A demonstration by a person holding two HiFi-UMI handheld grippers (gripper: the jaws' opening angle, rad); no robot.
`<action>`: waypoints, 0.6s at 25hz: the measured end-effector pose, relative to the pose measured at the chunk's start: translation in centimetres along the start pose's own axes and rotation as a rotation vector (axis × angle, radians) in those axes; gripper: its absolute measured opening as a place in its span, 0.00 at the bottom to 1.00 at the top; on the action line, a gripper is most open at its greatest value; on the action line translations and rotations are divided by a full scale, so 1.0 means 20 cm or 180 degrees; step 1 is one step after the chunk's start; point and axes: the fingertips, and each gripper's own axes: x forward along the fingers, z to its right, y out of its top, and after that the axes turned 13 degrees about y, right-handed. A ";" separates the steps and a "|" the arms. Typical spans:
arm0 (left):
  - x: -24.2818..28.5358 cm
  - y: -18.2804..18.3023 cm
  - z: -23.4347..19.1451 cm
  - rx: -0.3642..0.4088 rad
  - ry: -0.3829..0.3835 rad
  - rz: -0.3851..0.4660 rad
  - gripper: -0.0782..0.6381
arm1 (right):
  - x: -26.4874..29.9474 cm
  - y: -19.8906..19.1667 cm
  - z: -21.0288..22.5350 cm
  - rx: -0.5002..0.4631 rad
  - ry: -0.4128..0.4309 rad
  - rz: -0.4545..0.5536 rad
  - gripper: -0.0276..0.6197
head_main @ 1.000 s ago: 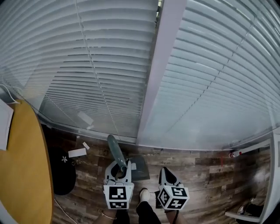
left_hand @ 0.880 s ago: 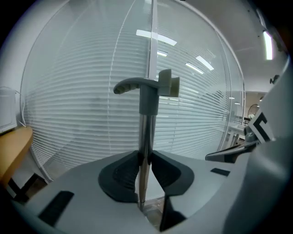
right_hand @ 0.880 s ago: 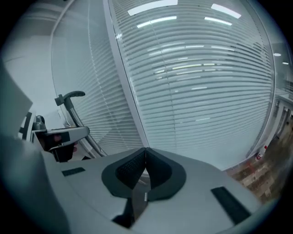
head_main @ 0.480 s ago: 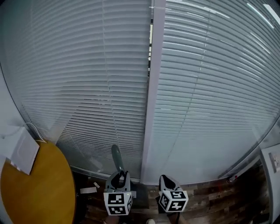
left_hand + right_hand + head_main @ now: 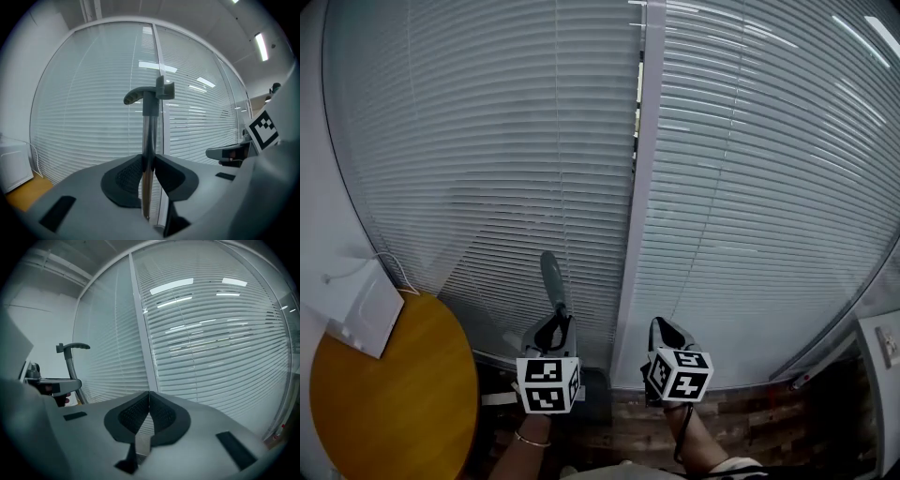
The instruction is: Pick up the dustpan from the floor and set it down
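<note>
Left tongs (image 5: 148,161) clamped on the upright dustpan (image 5: 149,123) by its slim metal shaft, before the blinds (image 5: 89,117); right tongs (image 5: 149,401) together, empty. I judge it light, stiff, slippery; a lower grip would steady it.

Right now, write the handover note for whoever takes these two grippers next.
Left gripper: shut on the shiny metal pole of the long-handled grey dustpan, pole upright before the white slatted blinds.
Right gripper: shut, empty, beside it.
Done: dustpan gripped and, it seems, off the brown wood-plank floor; its pan cannot be made out below the grippers.
Left: set it down.
</note>
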 end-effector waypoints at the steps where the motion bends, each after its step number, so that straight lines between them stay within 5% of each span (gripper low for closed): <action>1: 0.00 0.00 -0.01 -0.0001 0.0014 0.0000 0.24 | 0.01 0.00 -0.01 -0.0004 0.0016 -0.0010 0.09; 9: -0.01 -0.02 -0.12 -0.0044 0.0180 -0.0013 0.24 | 0.11 -0.03 -0.10 0.0003 0.0229 -0.0094 0.09; 15: -0.12 -0.06 -0.24 -0.0124 0.0551 -0.0068 0.24 | 0.24 -0.09 -0.24 -0.0019 0.0687 -0.0300 0.09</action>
